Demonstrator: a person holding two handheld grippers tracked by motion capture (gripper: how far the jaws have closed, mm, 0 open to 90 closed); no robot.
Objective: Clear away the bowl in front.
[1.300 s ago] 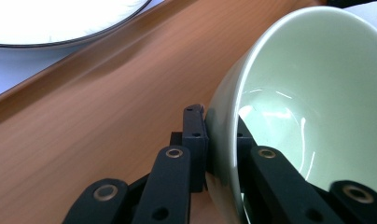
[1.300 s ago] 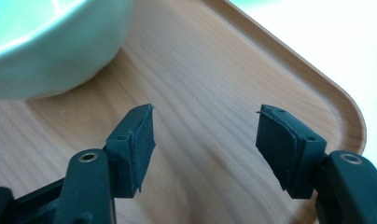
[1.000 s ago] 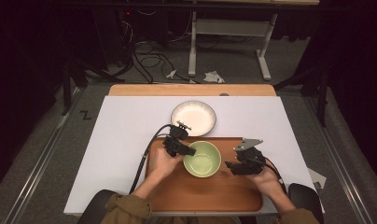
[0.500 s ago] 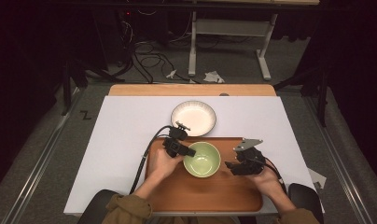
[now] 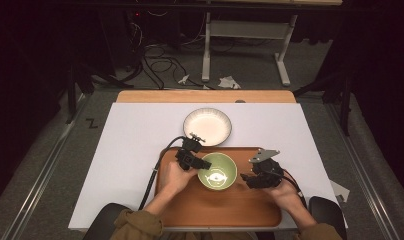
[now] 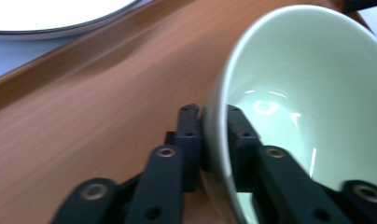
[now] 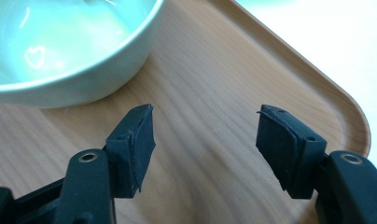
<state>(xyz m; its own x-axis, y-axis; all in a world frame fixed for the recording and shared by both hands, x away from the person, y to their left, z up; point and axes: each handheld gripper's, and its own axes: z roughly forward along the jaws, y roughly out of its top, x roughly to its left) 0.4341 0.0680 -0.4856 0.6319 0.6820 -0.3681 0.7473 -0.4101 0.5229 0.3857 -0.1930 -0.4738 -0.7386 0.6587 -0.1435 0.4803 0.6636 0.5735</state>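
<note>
Left tongs (image 6: 213, 123) straddle green bowl (image 6: 312, 107) rim, jaws just loosening | right tongs (image 7: 205, 135) agape, empty | advice: I'd back off straight, leaving bowl settled on tray (image 5: 240, 210).

The location is a laboratory or recording studio, not a domestic room. Indicators: a table (image 5: 140, 150) covered with a plain white sheet standing on grey carpet floor (image 5: 50, 165); loose black cables (image 5: 155, 62) lying on the floor beyond it; the metal legs of a white equipment stand (image 5: 240, 45) at the back. The surroundings are dark, with lighting confined to the table area, and scraps of paper (image 5: 225, 81) lie on the floor.
</note>
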